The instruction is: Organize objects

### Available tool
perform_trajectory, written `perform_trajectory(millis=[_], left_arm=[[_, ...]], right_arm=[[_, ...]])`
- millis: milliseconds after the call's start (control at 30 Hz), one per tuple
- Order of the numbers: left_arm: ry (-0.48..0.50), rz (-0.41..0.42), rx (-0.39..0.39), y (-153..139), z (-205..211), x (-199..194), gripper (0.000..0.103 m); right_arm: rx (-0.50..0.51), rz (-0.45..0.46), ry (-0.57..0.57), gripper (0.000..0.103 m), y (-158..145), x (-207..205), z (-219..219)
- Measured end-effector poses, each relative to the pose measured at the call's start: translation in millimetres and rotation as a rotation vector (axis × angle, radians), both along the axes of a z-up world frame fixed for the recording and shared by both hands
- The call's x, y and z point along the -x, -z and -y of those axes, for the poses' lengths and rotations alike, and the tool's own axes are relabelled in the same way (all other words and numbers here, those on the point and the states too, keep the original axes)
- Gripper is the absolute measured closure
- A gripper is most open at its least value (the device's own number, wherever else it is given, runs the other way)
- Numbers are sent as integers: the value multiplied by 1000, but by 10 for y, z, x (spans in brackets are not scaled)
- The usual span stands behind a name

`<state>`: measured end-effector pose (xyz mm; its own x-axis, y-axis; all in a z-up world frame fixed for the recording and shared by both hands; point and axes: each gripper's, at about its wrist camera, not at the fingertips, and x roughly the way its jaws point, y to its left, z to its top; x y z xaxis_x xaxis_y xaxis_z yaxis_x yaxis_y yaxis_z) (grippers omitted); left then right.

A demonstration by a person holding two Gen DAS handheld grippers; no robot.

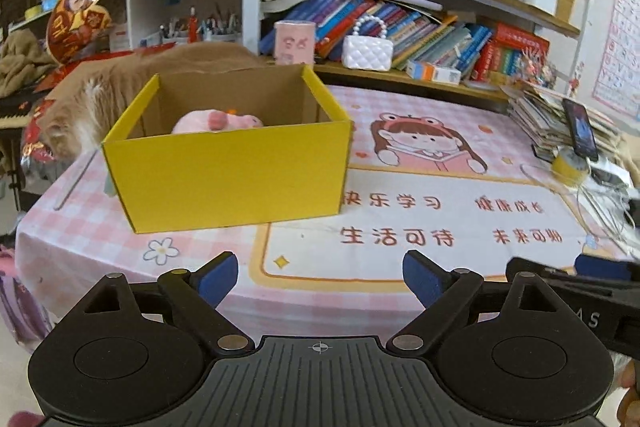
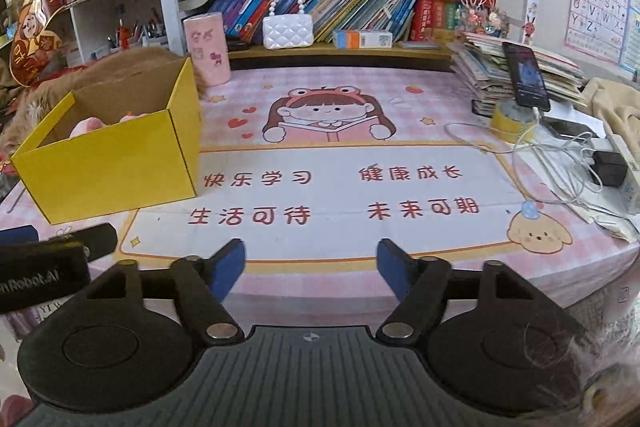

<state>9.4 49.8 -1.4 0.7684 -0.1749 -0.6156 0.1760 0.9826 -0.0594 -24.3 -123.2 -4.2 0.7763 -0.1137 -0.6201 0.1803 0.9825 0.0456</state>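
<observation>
Left tool (image 1: 320, 277): jaws spread wide, blue pads apart, nothing between them; it hangs over the near edge of the worktop, pointing down towards the cloth.
Right tool (image 2: 311, 265): jaws parted with an empty gap, holding nothing; it sits just beside the left tool, whose black body shows at the left edge of the right wrist view.
Yellow cardboard box (image 1: 228, 179): open at the top, standing upright on the left part of the worktop, ahead and left of both tools.
Pink plush toy (image 1: 218, 121): lying inside the yellow box, only its top showing above the front wall.
Worktop (image 2: 400, 235): covered by a pink checked cloth printed with a cartoon girl reading and red Chinese characters.
Cat (image 1: 80, 115): ginger and white, lying just behind the box at the left.
Pink cylinder (image 2: 207, 47): upright behind the box's right rear corner.
White quilted handbag (image 2: 287, 27): on the low bookshelf at the back, pearl handle up.
Phone (image 2: 526, 77): propped against a stack of books at the right, resting in a yellow tape roll (image 2: 514, 123), with a white cable trailing away.
</observation>
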Motion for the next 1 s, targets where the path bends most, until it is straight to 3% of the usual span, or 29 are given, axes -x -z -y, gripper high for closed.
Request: perform_trajectory(millis=[200, 633, 1000], left_arm=[[-2, 9, -31, -15, 84, 45, 9], [-55, -48, -46, 27, 40, 17, 7], [-63, -46, -59, 34, 44, 24, 7]], right_arm=[[5, 14, 21, 12, -28, 48, 61], [10, -1, 4, 8, 9, 49, 35], [54, -7, 11, 3, 15, 41, -9]])
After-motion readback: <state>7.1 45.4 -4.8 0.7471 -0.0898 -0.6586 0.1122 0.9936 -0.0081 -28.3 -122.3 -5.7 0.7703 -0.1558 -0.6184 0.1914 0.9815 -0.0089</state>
